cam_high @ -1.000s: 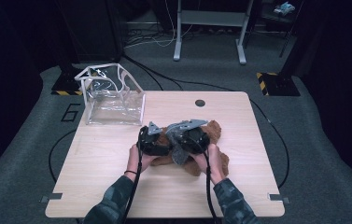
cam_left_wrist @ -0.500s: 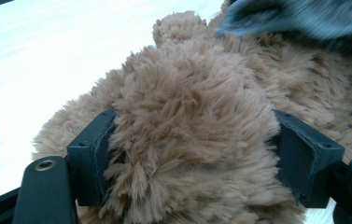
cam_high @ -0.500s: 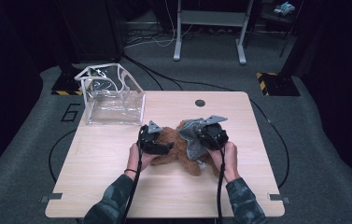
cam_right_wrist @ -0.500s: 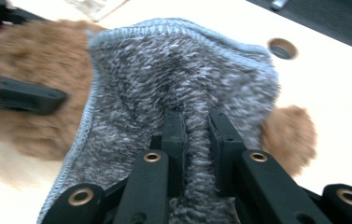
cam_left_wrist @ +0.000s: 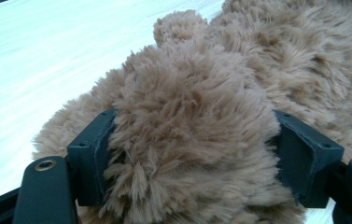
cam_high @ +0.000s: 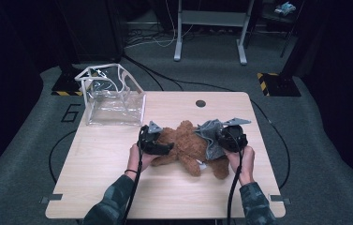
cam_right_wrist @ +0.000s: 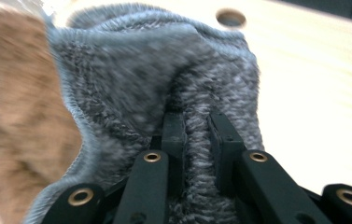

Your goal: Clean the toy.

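A brown plush teddy bear lies on the wooden table. My left gripper is shut on a furry limb of the bear, its jaws pressing in from both sides. A grey knitted garment is partly on the bear's right side. My right gripper is shut on a fold of that grey knit, which bunches between the narrow jaws. The bear's fur shows blurred at the left of the right gripper view.
A clear plastic bag with white trim stands at the table's back left. A round cable hole sits near the back edge. Cables trail from both grippers toward the person. Dark carpet and a desk frame lie beyond.
The right gripper has moved to the right with the grey garment, pulling it off toward the bear's right side. The left gripper has stayed in place on the bear.
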`<action>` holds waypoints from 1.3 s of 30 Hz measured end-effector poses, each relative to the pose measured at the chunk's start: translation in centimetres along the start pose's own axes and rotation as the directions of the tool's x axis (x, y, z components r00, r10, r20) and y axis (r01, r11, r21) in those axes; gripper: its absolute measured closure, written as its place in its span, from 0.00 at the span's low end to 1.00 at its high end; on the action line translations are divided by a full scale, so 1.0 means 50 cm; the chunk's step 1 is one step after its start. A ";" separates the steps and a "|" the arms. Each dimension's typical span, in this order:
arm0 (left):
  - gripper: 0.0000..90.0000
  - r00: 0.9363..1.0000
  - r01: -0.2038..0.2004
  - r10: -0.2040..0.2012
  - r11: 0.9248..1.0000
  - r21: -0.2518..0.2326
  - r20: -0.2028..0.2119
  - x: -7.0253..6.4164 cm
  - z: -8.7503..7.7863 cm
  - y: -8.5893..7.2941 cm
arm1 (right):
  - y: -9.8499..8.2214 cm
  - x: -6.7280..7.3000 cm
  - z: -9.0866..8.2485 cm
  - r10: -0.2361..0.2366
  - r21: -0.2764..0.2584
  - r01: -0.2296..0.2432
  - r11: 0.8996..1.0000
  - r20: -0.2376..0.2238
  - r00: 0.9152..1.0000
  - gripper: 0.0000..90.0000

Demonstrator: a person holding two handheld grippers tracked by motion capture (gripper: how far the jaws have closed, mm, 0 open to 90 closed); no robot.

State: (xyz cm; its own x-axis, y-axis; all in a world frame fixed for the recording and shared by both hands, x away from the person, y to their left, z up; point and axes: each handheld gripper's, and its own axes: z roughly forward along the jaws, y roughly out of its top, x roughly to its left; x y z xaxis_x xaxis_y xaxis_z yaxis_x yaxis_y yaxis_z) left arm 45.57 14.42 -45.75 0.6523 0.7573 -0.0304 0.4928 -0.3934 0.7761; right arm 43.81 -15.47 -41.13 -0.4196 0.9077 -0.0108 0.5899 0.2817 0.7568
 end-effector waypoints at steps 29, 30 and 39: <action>0.26 1.000 0.006 -0.006 1.000 0.002 0.023 0.009 0.001 0.001 | -0.030 0.148 0.027 -0.163 0.024 0.169 0.985 -0.153 0.975 0.87; 0.26 1.000 0.011 -0.011 1.000 -0.005 0.026 0.009 0.002 0.001 | -0.039 0.137 0.024 -0.156 0.024 0.162 0.987 -0.145 0.977 0.87; 0.26 0.999 0.022 -0.021 1.000 -0.012 0.032 0.012 0.003 -0.001 | -0.101 0.046 0.005 -0.041 0.070 0.046 0.997 -0.072 0.997 0.87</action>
State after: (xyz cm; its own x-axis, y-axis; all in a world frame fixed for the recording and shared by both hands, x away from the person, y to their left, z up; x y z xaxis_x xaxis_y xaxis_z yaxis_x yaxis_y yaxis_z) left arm 46.01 14.82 -45.88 0.6602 0.7481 -0.0672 0.4997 -0.3706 0.7829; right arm 40.03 -14.74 -45.15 -0.4918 0.8707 0.0054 0.6168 0.3440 0.7080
